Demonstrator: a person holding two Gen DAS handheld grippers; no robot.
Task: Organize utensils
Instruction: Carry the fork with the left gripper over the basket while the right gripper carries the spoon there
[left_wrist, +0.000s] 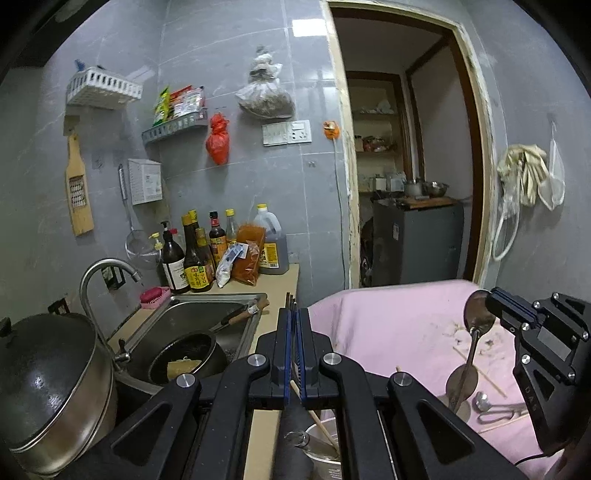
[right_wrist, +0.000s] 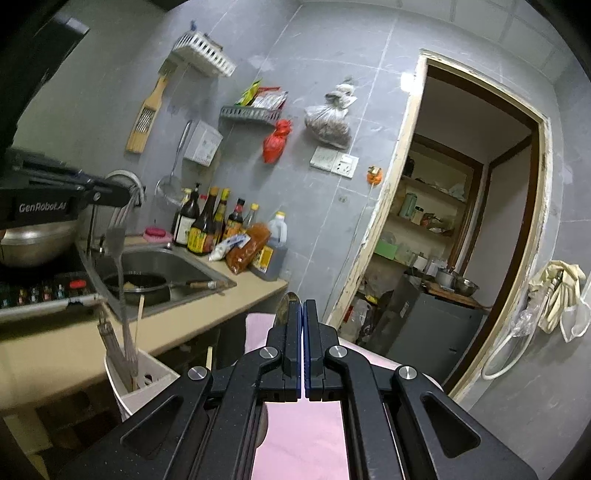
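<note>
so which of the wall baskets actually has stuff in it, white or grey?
The grey basket, the lower one: it is stuffed with colourful seasoning packets. The white basket above left shows only a small blue item poking up.

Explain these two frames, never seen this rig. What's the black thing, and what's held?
There is no robot: a person carries a two-finger gripper in each hand, each with a fisheye camera looking along its fingers. One picture is the left wrist view, the other the right. The left gripper is shut on a metal fork, whose handle points down towards a white holder. The right gripper is shut on a metal spoon above a pink cloth, where a chopstick and a small metal utensil lie loose.
</note>
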